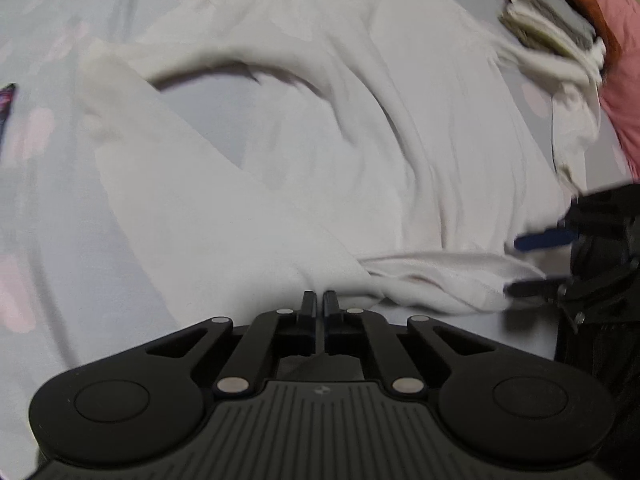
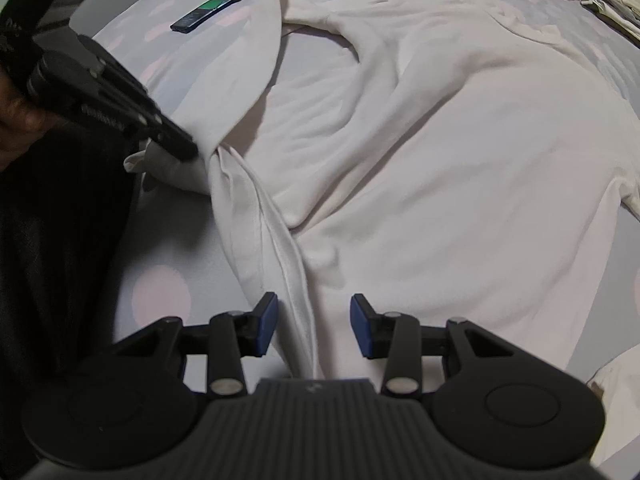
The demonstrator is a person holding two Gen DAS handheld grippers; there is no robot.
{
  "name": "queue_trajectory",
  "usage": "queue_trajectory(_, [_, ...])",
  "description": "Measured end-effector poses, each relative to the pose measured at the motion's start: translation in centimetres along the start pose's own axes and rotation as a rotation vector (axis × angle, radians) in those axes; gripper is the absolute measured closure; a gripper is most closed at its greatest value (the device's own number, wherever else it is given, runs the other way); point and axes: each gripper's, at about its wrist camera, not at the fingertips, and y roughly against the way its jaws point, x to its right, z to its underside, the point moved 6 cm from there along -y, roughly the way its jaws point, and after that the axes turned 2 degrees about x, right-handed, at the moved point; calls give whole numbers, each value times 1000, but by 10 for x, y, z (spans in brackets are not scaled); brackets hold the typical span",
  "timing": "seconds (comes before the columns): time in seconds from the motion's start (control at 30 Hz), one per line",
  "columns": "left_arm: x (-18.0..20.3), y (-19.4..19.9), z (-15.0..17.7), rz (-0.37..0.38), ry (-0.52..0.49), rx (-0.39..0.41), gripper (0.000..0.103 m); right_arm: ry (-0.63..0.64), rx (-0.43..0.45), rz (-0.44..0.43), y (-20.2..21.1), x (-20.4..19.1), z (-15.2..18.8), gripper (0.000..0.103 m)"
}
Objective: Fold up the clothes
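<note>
Garment (image 2: 440,152) spread on bedsheet (image 2: 168,208); remote (image 2: 214,8) behind it

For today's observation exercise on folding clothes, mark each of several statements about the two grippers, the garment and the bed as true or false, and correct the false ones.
1. The left gripper is shut on the white garment. True.
2. The right gripper is clamped on a sleeve. False: its jaws stand open, with a bunched edge of the garment lying between them.
3. A dark phone lies on the bedsheet beyond the garment. True.
4. The garment is already folded into a neat square. False: it lies spread out and wrinkled.
5. The bedsheet is plain black. False: it is pale grey with pink spots.
</note>
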Motion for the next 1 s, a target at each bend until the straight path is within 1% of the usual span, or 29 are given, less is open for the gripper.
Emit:
queue_trajectory(0.17, [-35,43,-8,-43,88,85,102,0,-4,-19,0,2,5,60])
queue_trajectory(0.27, [-68,62,-8,-155,123,97,103,13,-25,-41,-4,0,10,60])
queue_trajectory(0.37, [-90,76,-9,-176,173,125,103,31,-39,-45,-11,-3,13,60])
queue_trajectory(0.43, [-96,82,-11,-160,198,145,103,45,-40,-41,-13,-5,13,60])
queue_trajectory(0.47, [-95,82,-13,-136,206,151,103,50,-35,-41,-13,-8,12,60])
queue_trajectory(0.53, [-81,73,-17,-72,218,135,100,58,-27,-48,-15,-12,8,60])
queue_trajectory(0.57, [-72,66,-19,-59,216,116,90,65,-26,-49,-16,-15,7,60])
queue_trajectory(0.6, [-63,58,-21,-47,213,97,77,73,-25,-48,-17,-17,5,60])
queue_trajectory(0.63, [-53,49,-24,-50,201,77,71,84,-25,-44,-17,-19,4,60])
queue_trajectory(0.67, [-43,42,-24,-52,182,69,62,93,-25,-41,-17,-21,3,60])
queue_trajectory(0.7, [-33,36,-24,-53,162,61,59,98,-25,-40,-18,-22,3,60])
queue_trajectory(0.73, [-24,29,-24,-55,141,53,59,101,-24,-40,-17,-22,3,60])
queue_trajectory(0.87, [1,10,-25,-101,81,39,59,102,-22,-36,-16,-23,2,60])
queue_trajectory(0.93, [2,4,-24,-177,70,40,61,98,-21,-36,-16,-23,2,60])
queue_trajectory(0.97, [2,2,-23,-196,74,44,76,98,-23,-35,-17,-24,2,60])
queue_trajectory(1.0, [0,0,-23,-189,88,47,95,101,-25,-32,-19,-24,3,60])
